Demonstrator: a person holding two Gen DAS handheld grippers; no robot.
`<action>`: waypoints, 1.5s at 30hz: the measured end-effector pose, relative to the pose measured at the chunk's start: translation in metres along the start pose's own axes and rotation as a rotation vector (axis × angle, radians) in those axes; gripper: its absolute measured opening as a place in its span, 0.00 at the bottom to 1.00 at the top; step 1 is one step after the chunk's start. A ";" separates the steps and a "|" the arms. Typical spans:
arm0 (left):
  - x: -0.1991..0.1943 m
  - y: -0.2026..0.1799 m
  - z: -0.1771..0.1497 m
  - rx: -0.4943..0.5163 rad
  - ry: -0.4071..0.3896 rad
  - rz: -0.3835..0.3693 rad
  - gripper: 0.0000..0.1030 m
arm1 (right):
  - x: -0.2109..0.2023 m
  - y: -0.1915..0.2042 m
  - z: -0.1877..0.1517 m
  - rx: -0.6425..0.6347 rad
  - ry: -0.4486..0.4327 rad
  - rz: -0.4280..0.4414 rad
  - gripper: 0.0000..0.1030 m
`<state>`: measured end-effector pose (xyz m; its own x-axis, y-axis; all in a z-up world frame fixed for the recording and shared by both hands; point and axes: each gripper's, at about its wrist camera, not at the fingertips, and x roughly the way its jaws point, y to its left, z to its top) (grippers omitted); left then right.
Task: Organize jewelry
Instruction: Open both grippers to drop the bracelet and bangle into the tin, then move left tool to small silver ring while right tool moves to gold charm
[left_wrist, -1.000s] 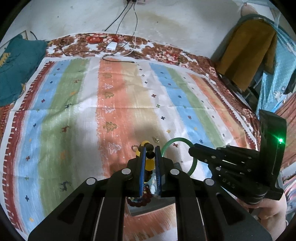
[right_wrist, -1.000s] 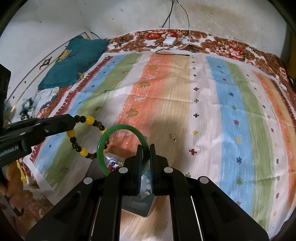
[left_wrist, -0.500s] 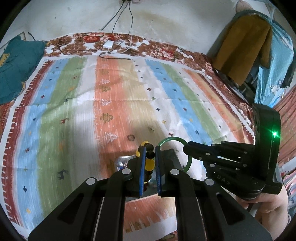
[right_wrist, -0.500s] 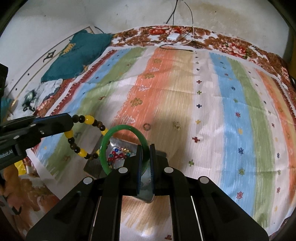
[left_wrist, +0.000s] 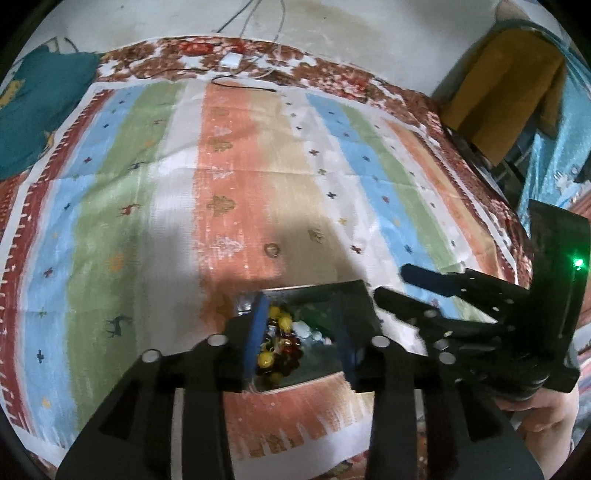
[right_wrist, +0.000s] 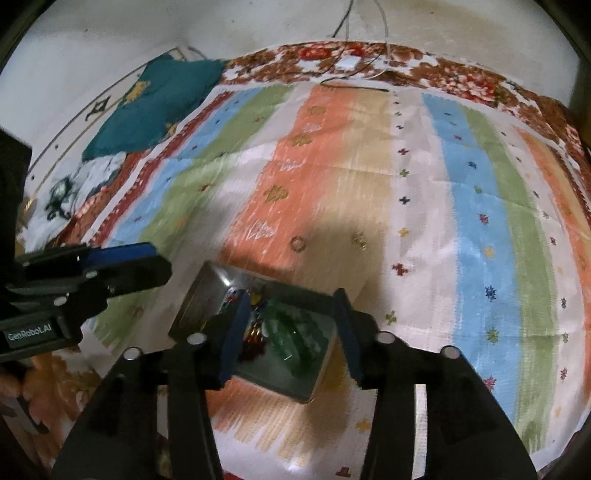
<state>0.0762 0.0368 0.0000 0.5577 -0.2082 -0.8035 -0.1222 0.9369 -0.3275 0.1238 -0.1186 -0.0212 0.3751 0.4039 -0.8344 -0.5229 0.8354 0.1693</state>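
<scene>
Both of my tongs stand spread and empty over the metal tray (right_wrist: 201, 295). The left gripper (left_wrist: 301, 332) has its blue-padded fingers (left_wrist: 256, 332) wide apart, framing the tray's contents at 6 o'clock in its own view. The right gripper (right_wrist: 290, 326) is equally wide — nothing sits between its pads.

Location of the task items: the beaded bracelet (left_wrist: 279, 349), dark beads with yellow ones, lies heaped in the tray. The green bangle (right_wrist: 295, 332) lies in the same tray beside the beads, blurred but recognisable by colour.

Progress, as I judge it: these two pieces are deposited. Remaining on the striped cloth (right_wrist: 461, 221) are two small items — a ring (right_wrist: 297, 243) at 12 o'clock from the tray, and a small gold-coloured piece (right_wrist: 359, 239), too small to identify, at 1 o'clock. Neither touches the tray. I judge these the outstanding work: each requires a fine pinch against soft fabric, with risk of catching the cloth.
</scene>
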 end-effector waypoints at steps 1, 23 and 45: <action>0.001 0.003 0.001 -0.007 0.002 0.000 0.38 | 0.000 -0.003 0.001 0.010 -0.001 -0.002 0.48; 0.069 0.025 0.029 -0.015 0.117 0.008 0.63 | 0.046 -0.052 0.034 0.165 0.070 -0.038 0.55; 0.121 0.013 0.039 0.095 0.207 0.072 0.63 | 0.094 -0.058 0.052 0.138 0.104 -0.103 0.55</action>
<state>0.1742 0.0344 -0.0819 0.3690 -0.1834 -0.9112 -0.0721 0.9717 -0.2248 0.2298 -0.1098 -0.0822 0.3365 0.2791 -0.8994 -0.3734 0.9163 0.1446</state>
